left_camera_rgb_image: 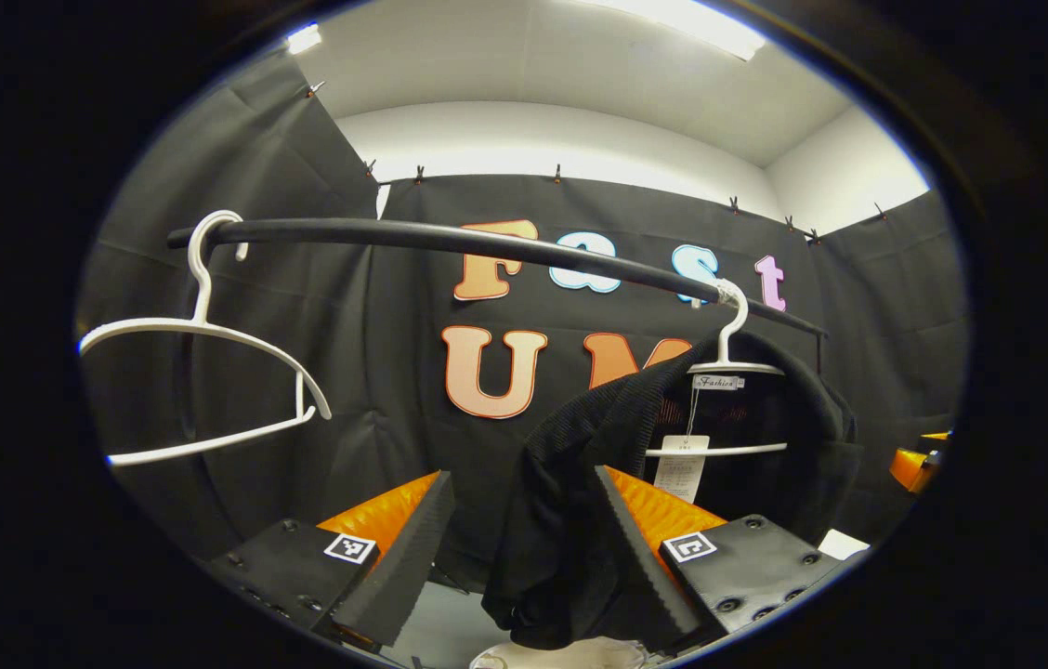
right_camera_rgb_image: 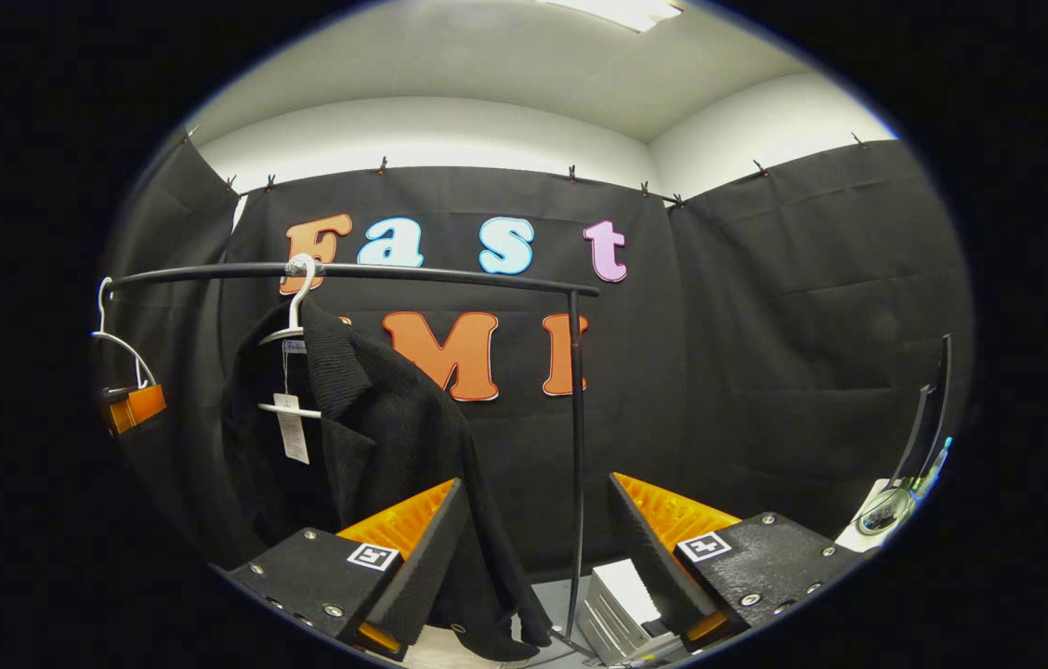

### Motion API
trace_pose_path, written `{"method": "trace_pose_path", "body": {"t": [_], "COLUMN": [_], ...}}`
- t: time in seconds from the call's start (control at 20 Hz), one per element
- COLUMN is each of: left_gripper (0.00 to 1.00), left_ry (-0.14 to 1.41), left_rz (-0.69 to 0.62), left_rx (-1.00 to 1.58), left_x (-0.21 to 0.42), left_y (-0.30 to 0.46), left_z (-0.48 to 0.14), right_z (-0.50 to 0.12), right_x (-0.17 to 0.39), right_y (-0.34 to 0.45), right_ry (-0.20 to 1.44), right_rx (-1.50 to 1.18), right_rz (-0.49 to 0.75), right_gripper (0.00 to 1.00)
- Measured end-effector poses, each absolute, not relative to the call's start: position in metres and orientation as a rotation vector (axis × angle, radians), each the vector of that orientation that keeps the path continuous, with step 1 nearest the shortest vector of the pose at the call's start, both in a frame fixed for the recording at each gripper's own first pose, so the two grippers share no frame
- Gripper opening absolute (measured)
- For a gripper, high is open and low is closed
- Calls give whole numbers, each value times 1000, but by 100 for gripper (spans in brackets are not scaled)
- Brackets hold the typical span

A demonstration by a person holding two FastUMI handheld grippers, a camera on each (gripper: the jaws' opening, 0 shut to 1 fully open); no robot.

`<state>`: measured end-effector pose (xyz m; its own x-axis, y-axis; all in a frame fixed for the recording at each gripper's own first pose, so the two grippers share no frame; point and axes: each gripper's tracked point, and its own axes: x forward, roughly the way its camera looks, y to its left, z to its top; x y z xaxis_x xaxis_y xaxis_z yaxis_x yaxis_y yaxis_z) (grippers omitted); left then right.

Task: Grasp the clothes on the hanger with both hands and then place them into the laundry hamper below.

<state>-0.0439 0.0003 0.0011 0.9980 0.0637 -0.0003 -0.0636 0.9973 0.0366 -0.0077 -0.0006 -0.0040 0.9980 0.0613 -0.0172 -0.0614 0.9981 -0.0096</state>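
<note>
Ridged foam faces: the left gripper (left_camera_rgb_image: 524, 557) has its fingers spread wide, with a hanging fold of the black jacket (left_camera_rgb_image: 570, 520) in the gap between them; the fold lies against the inner face of the right-hand finger (left_camera_rgb_image: 635, 557), while the left-hand finger stands apart from the cloth.
Left gripper pose: level, pointing forward at the jacket's lower front, low under the rail.
Right gripper (right_camera_rgb_image: 538, 557): fingers wide apart, nothing pressed between them; the jacket's hem (right_camera_rgb_image: 487, 595) hangs just beside its left-hand finger (right_camera_rgb_image: 422, 557), and whether they touch cannot be told.
Right gripper pose: level, aimed at the upright post (right_camera_rgb_image: 576, 465) of the rack, which runs down through the gap farther off.
Black jacket: draped on a white hanger (left_camera_rgb_image: 728, 372) with a paper tag (left_camera_rgb_image: 680, 465), one side slipped forward off the shoulder; the hanger hooks over the black rail (left_camera_rgb_image: 487, 243) near the post end.
Empty white hanger (left_camera_rgb_image: 208, 372): hooked on the rail's far end, well apart from the jacket.
Below: a pale rim (left_camera_rgb_image: 570, 655) shows under the jacket in the left gripper view; too little shows to name it.
Grey box (right_camera_rgb_image: 617, 604): on the floor near the post foot.
</note>
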Motion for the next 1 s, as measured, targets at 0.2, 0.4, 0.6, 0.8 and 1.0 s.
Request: {"method": "trace_pose_path", "body": {"t": [0.2, 0.4, 0.6, 0.8, 1.0], "left_gripper": [93, 96, 95, 96, 96], "left_ry": [1, 3, 20, 36, 41], "left_rz": [70, 61, 52, 47, 48], "left_rx": [42, 44, 49, 44, 67], "left_x": [-51, -52, -51, -46, -43], "left_y": [10, 13, 17, 24, 31], "left_z": [3, 3, -5, -11, -16], "right_z": [-5, -13, -24, -40, -58], "right_x": [-13, -18, -19, -15, -6], "right_y": [5, 17, 40, 76, 105], "right_ry": [19, 34, 61, 96, 126], "right_rx": [-7, 9, 13, 36, 55], "right_rz": [67, 81, 115, 167, 200], "right_gripper": [93, 93, 93, 93, 94]}}
